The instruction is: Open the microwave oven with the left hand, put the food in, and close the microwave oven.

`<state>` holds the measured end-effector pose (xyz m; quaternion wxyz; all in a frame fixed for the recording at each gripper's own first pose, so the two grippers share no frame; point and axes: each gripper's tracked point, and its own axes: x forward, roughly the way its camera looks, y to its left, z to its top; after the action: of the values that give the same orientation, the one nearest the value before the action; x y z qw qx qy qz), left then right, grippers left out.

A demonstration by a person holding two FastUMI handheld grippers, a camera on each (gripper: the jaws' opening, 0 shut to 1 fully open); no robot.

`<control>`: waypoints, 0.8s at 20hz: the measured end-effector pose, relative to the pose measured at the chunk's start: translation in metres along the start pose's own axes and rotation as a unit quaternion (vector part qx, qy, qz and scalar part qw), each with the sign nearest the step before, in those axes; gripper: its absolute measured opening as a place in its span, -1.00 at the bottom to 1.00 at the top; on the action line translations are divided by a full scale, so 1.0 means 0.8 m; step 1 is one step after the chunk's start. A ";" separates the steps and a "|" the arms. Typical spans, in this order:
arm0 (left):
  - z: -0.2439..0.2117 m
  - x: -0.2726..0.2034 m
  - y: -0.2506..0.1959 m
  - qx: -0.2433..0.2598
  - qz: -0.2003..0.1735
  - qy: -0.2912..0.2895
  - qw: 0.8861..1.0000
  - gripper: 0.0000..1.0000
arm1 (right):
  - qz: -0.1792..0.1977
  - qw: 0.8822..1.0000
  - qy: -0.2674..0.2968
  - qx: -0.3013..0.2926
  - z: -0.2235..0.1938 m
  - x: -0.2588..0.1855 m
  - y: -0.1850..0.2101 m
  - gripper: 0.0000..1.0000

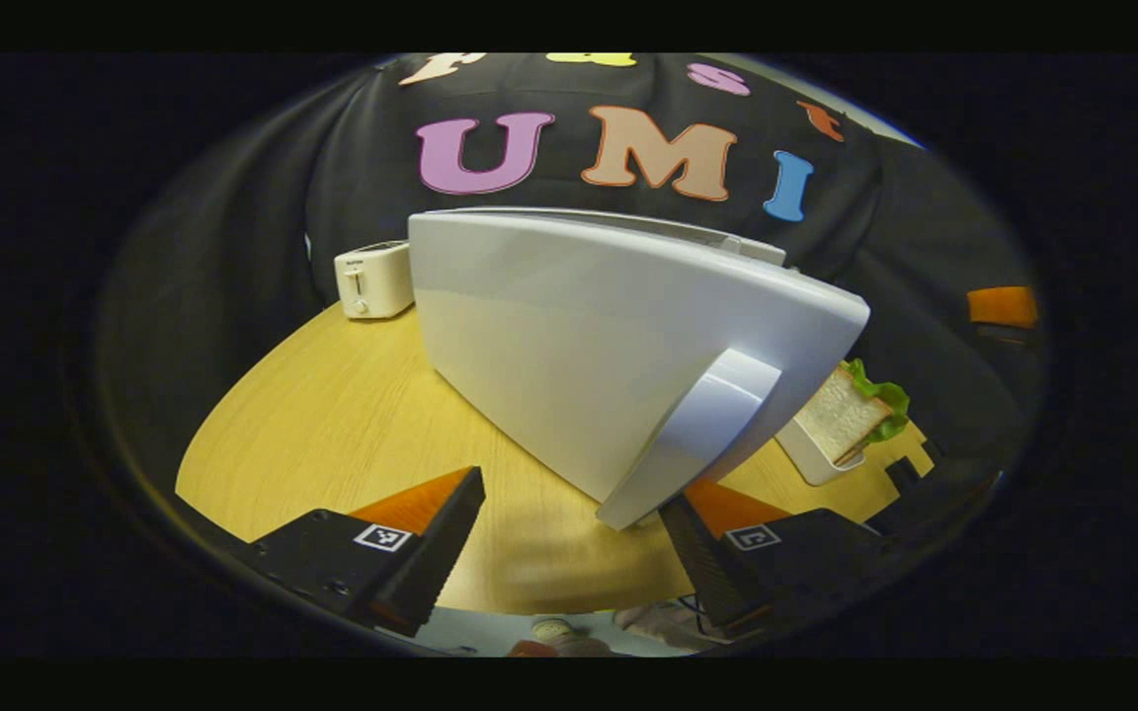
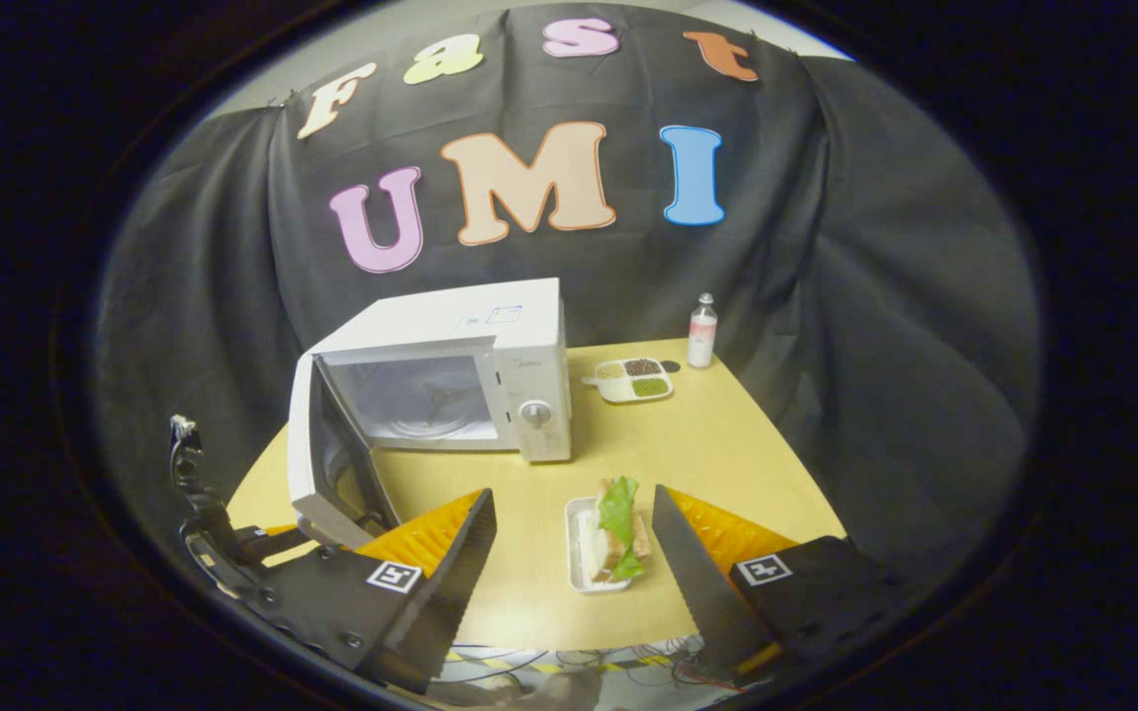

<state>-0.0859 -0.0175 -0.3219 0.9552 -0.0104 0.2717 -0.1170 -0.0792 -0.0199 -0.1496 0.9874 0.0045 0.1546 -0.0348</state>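
Your left claw point(image 1: 569, 553) is sitting spread just below the door point(image 1: 618, 346) handle, pinching nothing. The door is standing swung out from the microwave point(image 2: 490, 375), so the opening step looks done. Your right claw point(image 2: 574, 568) is hovering spread over the sandwich point(image 2: 616, 528), not yet gripping it. The sandwich is lying in its tray point(image 2: 577, 553) on the tabletop point(image 2: 727, 454), in front of the microwave. Loading and closing are waiting for you.

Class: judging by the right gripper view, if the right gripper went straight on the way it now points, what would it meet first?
Probably the sandwich in its white tray, lying between the open jaws of the right gripper. Depth is unclear.
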 end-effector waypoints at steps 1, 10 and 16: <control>-0.002 -0.006 0.009 -0.010 0.000 0.003 1.000 0.98 | -0.001 1.000 0.000 0.001 -0.003 -0.004 0.008 0.83; -0.013 -0.070 0.144 -0.080 0.051 -0.014 0.995 0.99 | -0.015 1.000 -0.013 0.002 -0.026 -0.049 0.064 0.83; -0.019 -0.091 0.199 -0.080 0.054 -0.015 0.995 0.92 | -0.020 1.000 -0.014 -0.005 -0.043 -0.067 0.085 0.83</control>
<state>-0.1189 0.1543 -0.3107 0.9601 -0.0739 0.2663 -0.0430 -0.1359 0.0525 -0.1656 0.9885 -0.0037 0.1413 -0.0540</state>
